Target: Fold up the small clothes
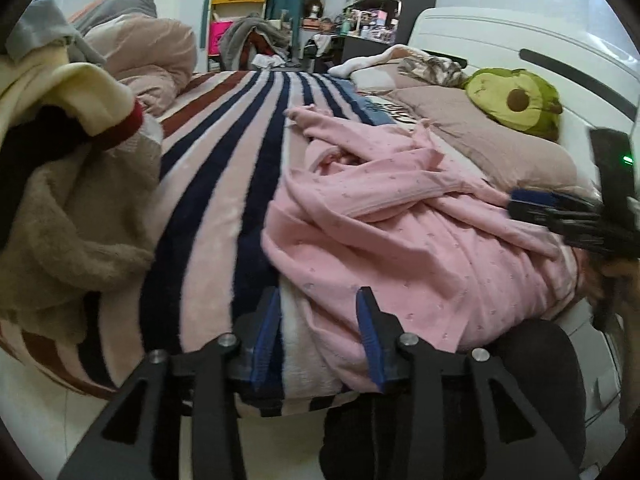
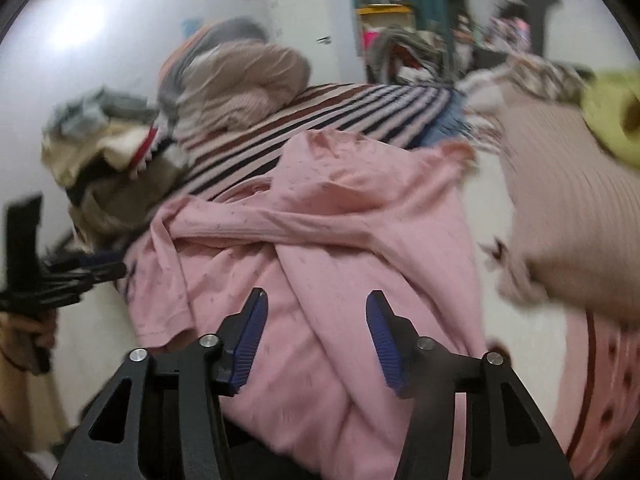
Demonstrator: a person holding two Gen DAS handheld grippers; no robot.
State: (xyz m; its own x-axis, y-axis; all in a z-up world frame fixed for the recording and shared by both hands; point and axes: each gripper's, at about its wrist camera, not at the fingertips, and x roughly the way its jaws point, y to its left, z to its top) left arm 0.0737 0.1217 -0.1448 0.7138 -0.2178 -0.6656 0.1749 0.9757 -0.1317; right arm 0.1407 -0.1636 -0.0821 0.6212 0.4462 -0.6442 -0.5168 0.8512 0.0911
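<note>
**Pink top still a heap, folding barely begun**

While both pairs of jaws stand apart and hold nothing, the job reads as close to its start. From the left wrist view, the left gripper (image 1: pixel 318 322) hovers at the near edge of the bed, one finger over the striped blanket (image 1: pixel 224 168) and the other over the hem of the pink garment (image 1: pixel 400 232). In the right wrist view, the right gripper (image 2: pixel 316 340) sits low over the same garment's middle, jaws wide, cloth bunched between and beyond them; the picture is blurred, so contact cannot be told.

That pink garment (image 2: pixel 320 220), a small long-sleeved top with a fine print, lies crumpled on the near right part of the bed, one sleeve thrown across the body, hem hanging over the edge. No flat panel or clean crease shows, so spreading, sleeve folds and body folds all seem left to do.

Further out, a pile of other clothes (image 1: pixel 68 152) waits at the left, apparently unfolded. An avocado plush (image 1: pixel 516 100) rests on the pillow (image 1: pixel 480 140) beyond
</note>
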